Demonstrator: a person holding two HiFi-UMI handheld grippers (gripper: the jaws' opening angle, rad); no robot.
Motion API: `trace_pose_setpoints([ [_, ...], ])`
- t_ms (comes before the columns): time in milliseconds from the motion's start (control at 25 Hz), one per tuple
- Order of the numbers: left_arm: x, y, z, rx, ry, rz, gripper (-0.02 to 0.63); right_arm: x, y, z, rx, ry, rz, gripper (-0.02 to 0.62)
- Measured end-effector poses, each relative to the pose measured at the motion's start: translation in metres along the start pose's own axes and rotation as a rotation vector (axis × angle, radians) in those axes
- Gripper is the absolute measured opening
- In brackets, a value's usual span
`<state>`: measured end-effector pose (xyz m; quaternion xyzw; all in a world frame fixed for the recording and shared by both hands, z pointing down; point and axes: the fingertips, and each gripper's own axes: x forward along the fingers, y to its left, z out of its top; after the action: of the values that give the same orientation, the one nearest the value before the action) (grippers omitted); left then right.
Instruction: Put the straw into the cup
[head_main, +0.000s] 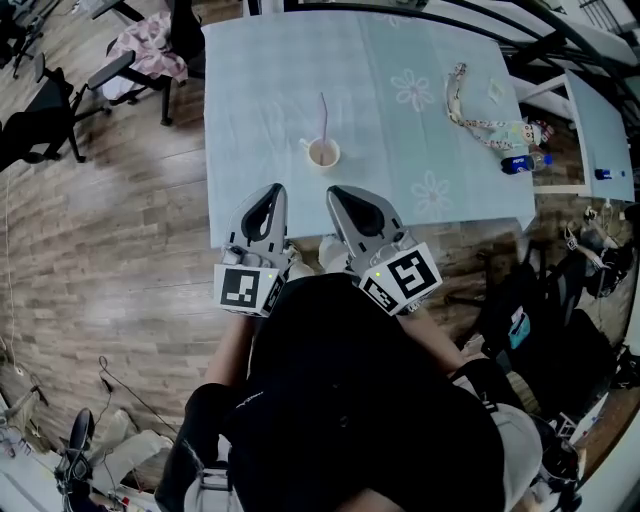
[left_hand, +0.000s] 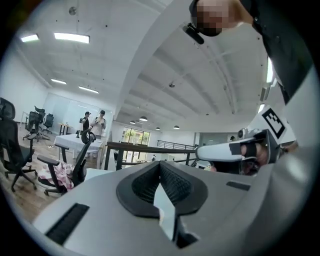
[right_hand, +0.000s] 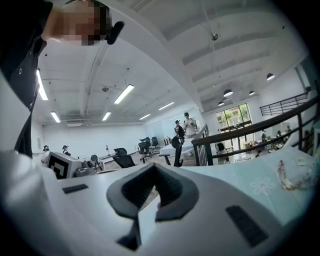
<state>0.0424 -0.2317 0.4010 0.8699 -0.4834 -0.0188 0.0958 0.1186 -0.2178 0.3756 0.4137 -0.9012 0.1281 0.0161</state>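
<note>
A small paper cup (head_main: 323, 153) stands on the pale blue flowered table (head_main: 250, 90), near the middle of its front half. A thin pink straw (head_main: 324, 115) stands upright in it. My left gripper (head_main: 272, 190) (left_hand: 160, 165) and right gripper (head_main: 335, 193) (right_hand: 153, 167) are side by side over the table's front edge, close to my body and short of the cup. Both point level across the room. Each has its jaws together with nothing between them. Neither gripper view shows the cup or the straw.
A patterned lanyard (head_main: 470, 110) and a blue bottle (head_main: 522, 162) lie at the table's right side. Office chairs (head_main: 40, 120) and a pink cloth (head_main: 150, 50) stand to the left on the wood floor. Bags sit at the right (head_main: 530, 320). Two people (left_hand: 95, 122) stand far off.
</note>
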Motion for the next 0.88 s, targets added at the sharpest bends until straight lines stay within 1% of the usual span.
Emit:
trace_pose_setpoints([
  [160,-0.020,-0.009,0.015,-0.023,-0.049,-0.018,0.014,-0.012,0.013,0.002,-0.015,-0.014,-0.024,0.008],
  [240,-0.029,-0.014,0.025,-0.021,-0.082,-0.035,0.014,-0.015,0.022,0.002,-0.015,-0.027,-0.024,0.008],
  [360,-0.042,-0.025,0.032,0.016,-0.103,-0.060,0.014,-0.019,0.037,0.003,-0.025,-0.044,-0.007,0.008],
  [440,-0.051,-0.031,0.030,0.042,-0.101,-0.069,0.014,-0.021,0.048,0.004,-0.056,-0.057,0.003,0.008],
  [520,-0.065,-0.032,0.029,0.048,-0.111,-0.075,0.014,-0.022,0.059,0.006,-0.085,-0.072,0.009,0.008],
  [640,-0.085,-0.027,0.025,0.033,-0.108,-0.053,0.014,-0.025,0.074,0.009,-0.089,-0.101,0.017,0.008],
  [720,-0.094,-0.024,0.028,0.030,-0.126,-0.037,0.014,-0.027,0.081,0.010,-0.088,-0.113,0.024,0.008],
  [880,-0.101,-0.026,0.034,0.051,-0.148,-0.041,0.014,-0.030,0.091,0.009,-0.093,-0.116,0.036,0.008],
])
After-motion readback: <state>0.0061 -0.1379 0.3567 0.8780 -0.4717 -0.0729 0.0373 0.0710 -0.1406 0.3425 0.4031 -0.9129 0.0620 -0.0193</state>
